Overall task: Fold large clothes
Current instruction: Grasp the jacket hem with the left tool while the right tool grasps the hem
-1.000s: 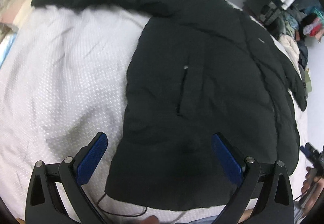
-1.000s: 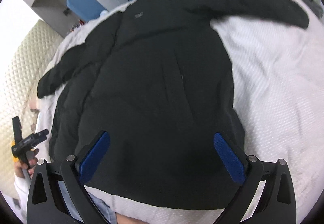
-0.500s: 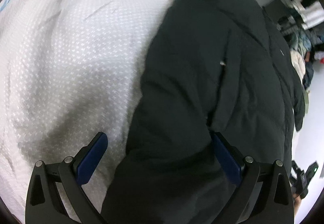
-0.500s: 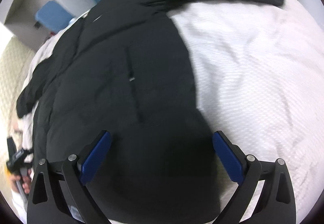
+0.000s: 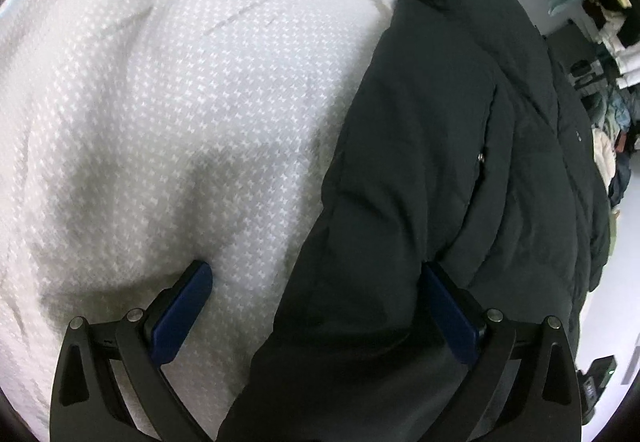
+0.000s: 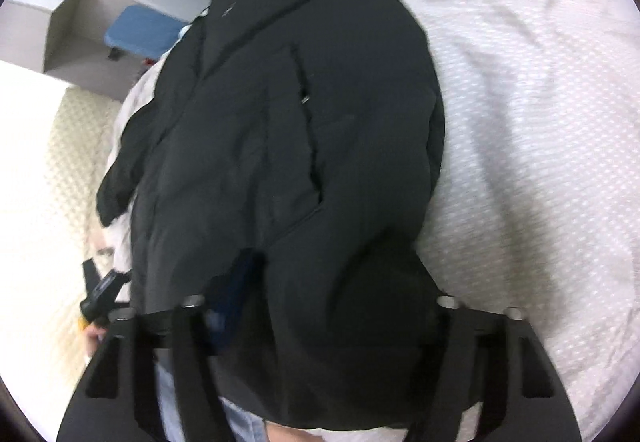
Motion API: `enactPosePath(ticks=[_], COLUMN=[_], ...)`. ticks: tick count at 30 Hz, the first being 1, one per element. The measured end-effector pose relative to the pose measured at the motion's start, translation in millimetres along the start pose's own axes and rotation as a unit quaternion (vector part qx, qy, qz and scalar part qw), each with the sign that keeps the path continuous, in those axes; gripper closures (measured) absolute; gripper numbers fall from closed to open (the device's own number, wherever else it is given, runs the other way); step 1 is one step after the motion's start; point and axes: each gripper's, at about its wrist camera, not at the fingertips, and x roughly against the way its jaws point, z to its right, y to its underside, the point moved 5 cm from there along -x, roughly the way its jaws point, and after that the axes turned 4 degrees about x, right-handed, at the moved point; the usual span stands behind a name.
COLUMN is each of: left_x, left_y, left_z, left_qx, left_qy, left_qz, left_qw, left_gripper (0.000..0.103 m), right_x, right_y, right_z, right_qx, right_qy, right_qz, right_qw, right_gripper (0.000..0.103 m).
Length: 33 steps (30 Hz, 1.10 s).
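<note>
The large black padded jacket (image 5: pixel 460 182) lies spread, front up, on the bed's white dotted-weave cover (image 5: pixel 160 122), its long axis running away from both cameras, hem nearest and collar far; a chest zip pocket (image 6: pixel 306 98) shows on each side.

The left hand-held gripper (image 5: pixel 316 306) stands wide open at the hem's left corner; its left blue pad (image 5: pixel 182 316) rests over bare cover, its right blue pad (image 5: pixel 450 316) lies against or on the dark fabric, so the jacket's side edge runs up between the two; it has hold of nothing that shows.

The right hand-held gripper (image 6: pixel 332 282) is low at the hem's right side; cloth bulges up between its fingers and hides most of them, only the left blue pad (image 6: pixel 236 294) showing dimly in a blurred picture; how far it is open, or whether it pinches cloth, cannot be told.

Judged from this, both grippers sit about equally near the hem, one at each corner; the coming move probably turns on closing on those corners and carrying the hem forward along the long axis toward the collar.
</note>
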Motion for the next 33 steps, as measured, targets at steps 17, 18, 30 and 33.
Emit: enactPosePath(ticks=[17,18,30,33], left_x=[53.1,55.8,55.9,34.5], left_y=[46.9,43.7,35.6,28.2], left_z=[45.4,43.1,64.0,67.6], left_qx=[-0.075,-0.084,-0.154,-0.152], left_qy=[0.107,0.105,-0.013,-0.037], left_qz=[-0.007,-0.005,-0.039,-0.057], left_qw=[0.9914,0.9908,0.9873,0.9861], left_gripper=[0.099,0.1,0.099,0.098], right_x=[31.0,35.2,52.1,25.6], right_y=[6.1,7.5,58.1,55.5], right_z=[-58.8,-62.2,-69.3,-48.9], right_qx=[0.146,0.155,0.279,0.262], right_qy=[0.057,0.059,0.123,0.137], right_qz=[0.022,0.022,-0.092,-0.145], right_qw=[0.987,0.986,0.948,0.944], right_gripper=[0.095,0.096,0.096,0.096])
